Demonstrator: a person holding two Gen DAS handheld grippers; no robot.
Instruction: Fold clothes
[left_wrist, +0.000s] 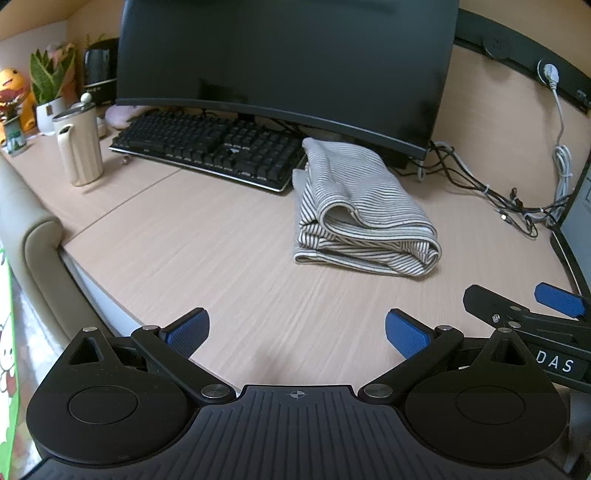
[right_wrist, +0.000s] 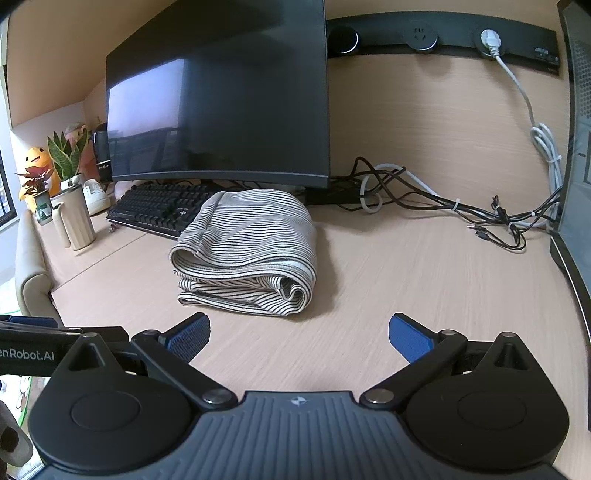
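Closest in, both grippers hang over the near edge of the desk (left_wrist: 229, 236) with nothing in them. The left gripper (left_wrist: 295, 332) has its jaws spread wide, blue pads (left_wrist: 186, 330) well apart, just bare wood grain between them. Same deal with the right gripper (right_wrist: 299, 334): jaws wide, holding nothing, and from the left view you can see it sitting just off to the right at the same depth. A bit further in, past the gap of bare desk, sits the shirt (right_wrist: 251, 254), a grey-and-white striped thing folded into a chunky bundle with layered hems facing near and a rolled fold on its right side. It's roughly centre on the desk, slightly right of the left gripper's line and slightly left of the right one's, touching neither. Its far end runs right up to the keyboard (left_wrist: 207, 147), which lies just left of it, and tucks under the lower edge of the monitor (left_wrist: 288, 62). Out left of the keyboard there's a cream ribbed jug (left_wrist: 79, 155), then further back a potted plant (left_wrist: 50, 92) and an orange plush (left_wrist: 11, 96). Far right, a tangle of cables (right_wrist: 443, 206) lies on the desk, and a white plug (right_wrist: 489, 38) sits in the black socket strip on the back wall.
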